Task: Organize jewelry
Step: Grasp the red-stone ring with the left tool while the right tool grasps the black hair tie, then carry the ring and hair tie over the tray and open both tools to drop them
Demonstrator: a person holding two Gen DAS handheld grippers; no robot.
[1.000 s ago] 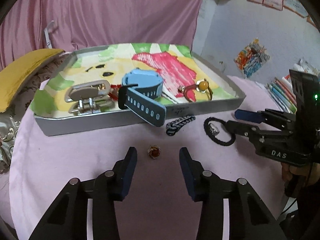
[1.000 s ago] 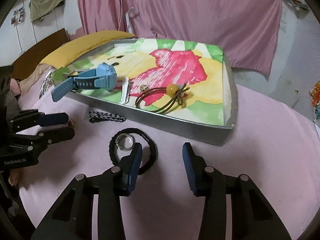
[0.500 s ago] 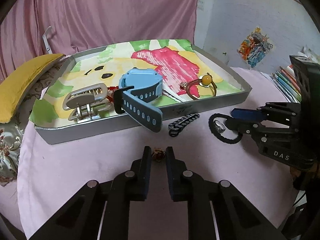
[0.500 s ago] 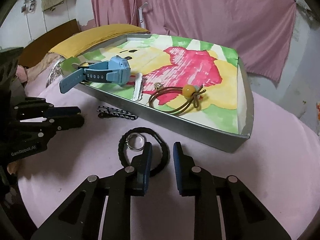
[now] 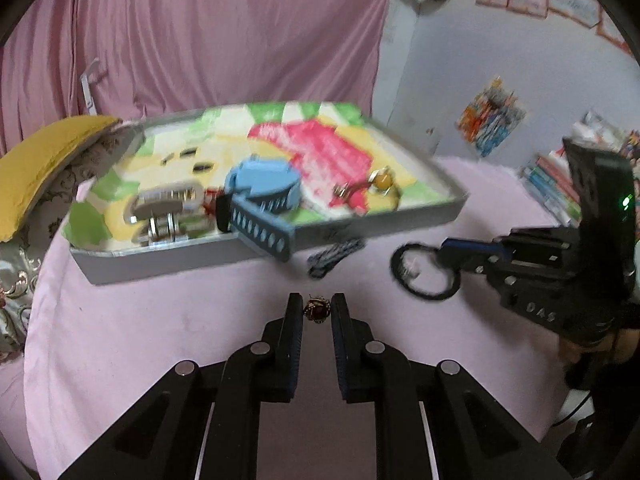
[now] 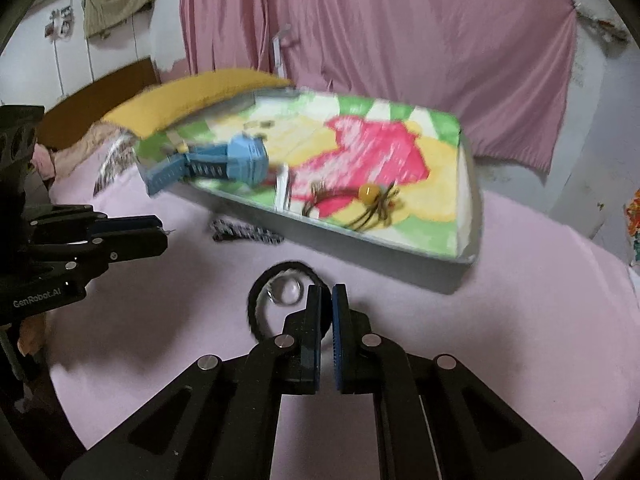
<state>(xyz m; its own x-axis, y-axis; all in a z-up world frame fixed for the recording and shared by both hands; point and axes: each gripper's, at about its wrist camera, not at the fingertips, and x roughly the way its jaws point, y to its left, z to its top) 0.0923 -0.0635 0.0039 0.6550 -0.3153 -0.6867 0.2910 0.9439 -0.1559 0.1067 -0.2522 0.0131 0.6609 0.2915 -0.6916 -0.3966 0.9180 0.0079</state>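
Both grippers pinched shut on small pieces, tray waiting just ahead.

My left gripper point(image 5: 316, 310) has just closed on the little red-stone ring point(image 5: 317, 309), held between its tips above the pink cloth point(image 5: 160, 320); it's tiny, hard and likely slippery, so I'd keep the pinch square across the band. My right gripper point(image 6: 327, 300) has just closed on the near edge of the black hair tie point(image 6: 256, 300), which carries a silver ring point(image 6: 285, 293). I judge it soft and light, so it will dangle. The tray point(image 5: 400, 222) lies just beyond both.
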